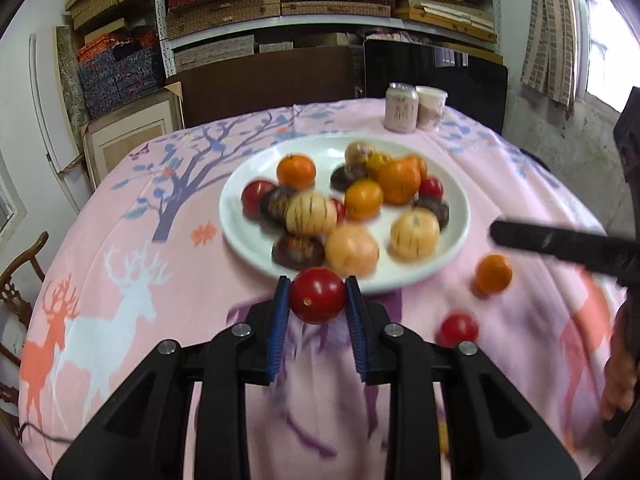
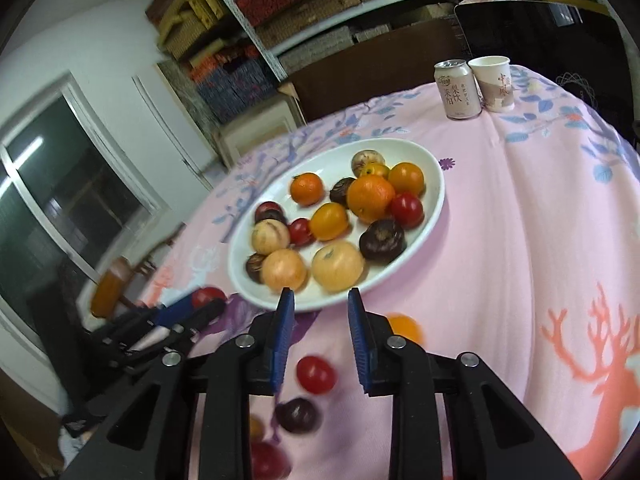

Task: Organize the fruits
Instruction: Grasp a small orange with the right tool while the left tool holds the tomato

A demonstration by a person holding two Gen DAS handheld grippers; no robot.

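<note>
A white plate point(image 1: 448, 252) point(image 2: 424, 224) on the pink tablecloth holds several fruits: oranges, red tomatoes, pale striped fruits and dark purple ones. My left gripper point(image 1: 318, 294) is shut on a red tomato point(image 1: 318, 295), held just before the plate's near rim; it also shows in the right wrist view point(image 2: 208, 296). My right gripper point(image 2: 320, 300) is open and empty above the cloth near the plate's rim. Loose on the cloth lie an orange point(image 1: 493, 274) point(image 2: 406, 328), a red tomato point(image 1: 459, 329) point(image 2: 316, 374) and a dark purple fruit point(image 2: 298, 416).
A drink can point(image 1: 401, 107) point(image 2: 457, 89) and a paper cup point(image 1: 431, 106) point(image 2: 493, 83) stand at the table's far side. Shelves of boxes point(image 1: 280, 0) stand behind. A wooden chair point(image 1: 20, 280) is at the left.
</note>
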